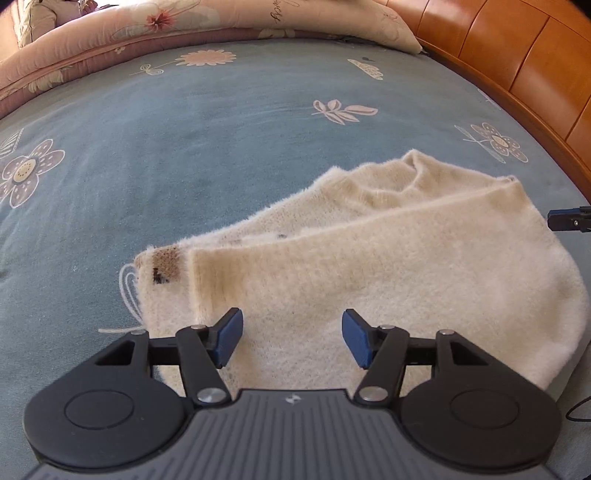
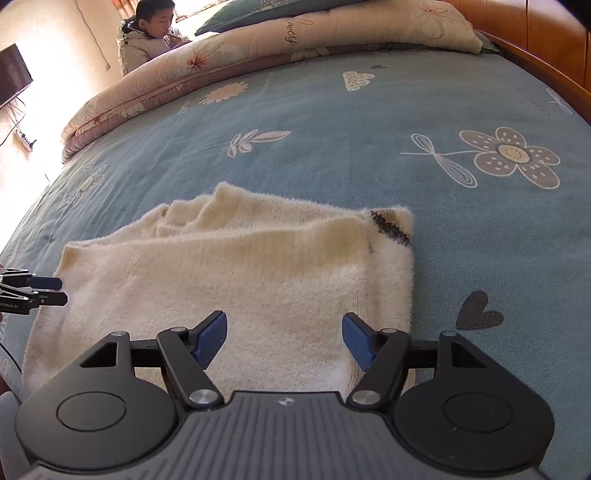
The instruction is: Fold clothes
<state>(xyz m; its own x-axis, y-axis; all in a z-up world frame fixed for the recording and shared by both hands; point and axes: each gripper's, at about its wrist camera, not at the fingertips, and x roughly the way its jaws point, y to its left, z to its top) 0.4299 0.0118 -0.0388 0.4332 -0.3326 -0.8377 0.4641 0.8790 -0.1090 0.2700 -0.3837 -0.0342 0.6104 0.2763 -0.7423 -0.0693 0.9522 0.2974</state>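
Observation:
A fuzzy cream sweater [image 1: 369, 266] lies folded on the blue flowered bedsheet [image 1: 184, 147], with a brown-and-black patterned corner [image 1: 166, 264] and loose white threads at its left end. My left gripper [image 1: 291, 325] hovers open over the sweater's near edge with nothing between its blue pads. In the right wrist view the same sweater [image 2: 240, 266] lies below my right gripper [image 2: 284, 328], which is open and empty over the near right part. My left gripper [image 2: 55, 290] shows at the sweater's left edge. One of the right gripper's fingers [image 1: 565, 218] pokes in at the far right.
A folded floral quilt [image 2: 221, 55] lies along the far side of the bed. A wooden headboard [image 1: 517, 55] curves along the right. A person [image 2: 147, 33] sits beyond the quilt. A dark screen [image 2: 13, 74] and a power strip [image 2: 26, 140] are on the left wall.

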